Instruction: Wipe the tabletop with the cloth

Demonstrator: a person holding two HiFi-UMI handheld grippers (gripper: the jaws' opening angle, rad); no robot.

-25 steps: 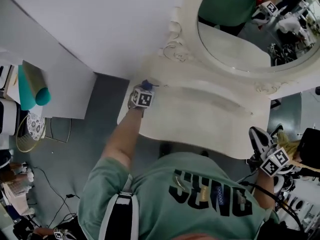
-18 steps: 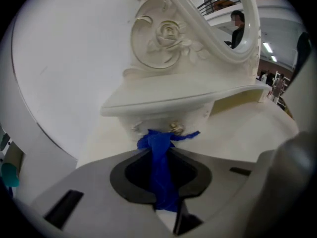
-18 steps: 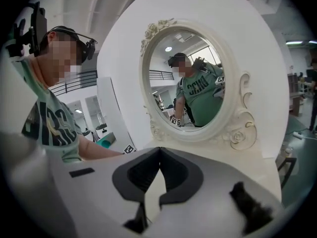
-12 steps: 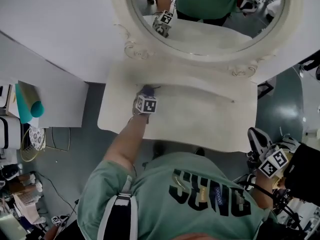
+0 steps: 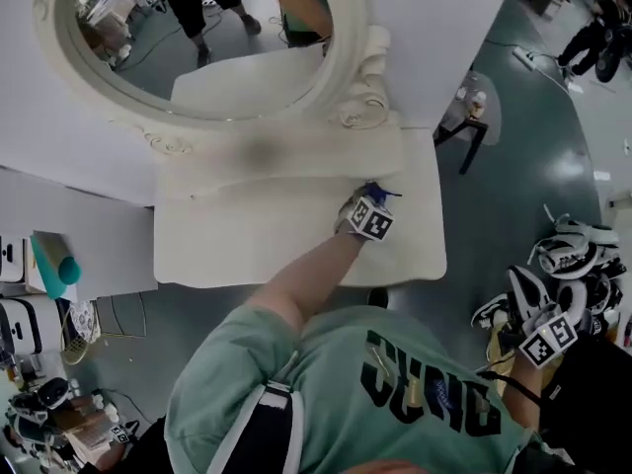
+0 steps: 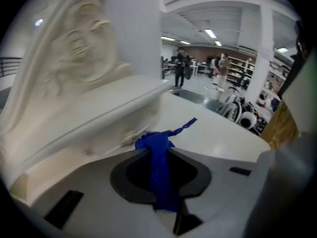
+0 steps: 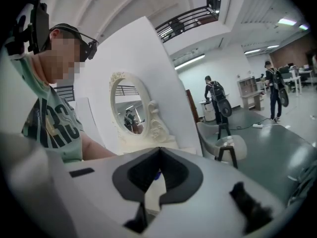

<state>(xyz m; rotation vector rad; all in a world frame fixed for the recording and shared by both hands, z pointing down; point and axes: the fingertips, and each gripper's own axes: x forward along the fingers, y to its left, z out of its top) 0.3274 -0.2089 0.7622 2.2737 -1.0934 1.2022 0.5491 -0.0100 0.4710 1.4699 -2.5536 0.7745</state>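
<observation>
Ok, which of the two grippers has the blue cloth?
The left gripper, shut on the cloth over the tabletop; the right gripper hangs off to the side, shut and empty.

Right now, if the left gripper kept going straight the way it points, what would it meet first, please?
Most likely the raised ledge under the mirror, just beyond the blue cloth clamped in the left gripper. Depth is unclear; it might instead slide past along the tabletop.

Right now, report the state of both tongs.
Left tongs: closed on the crumpled blue cloth.
Right tongs: closed, holding nothing.
</observation>
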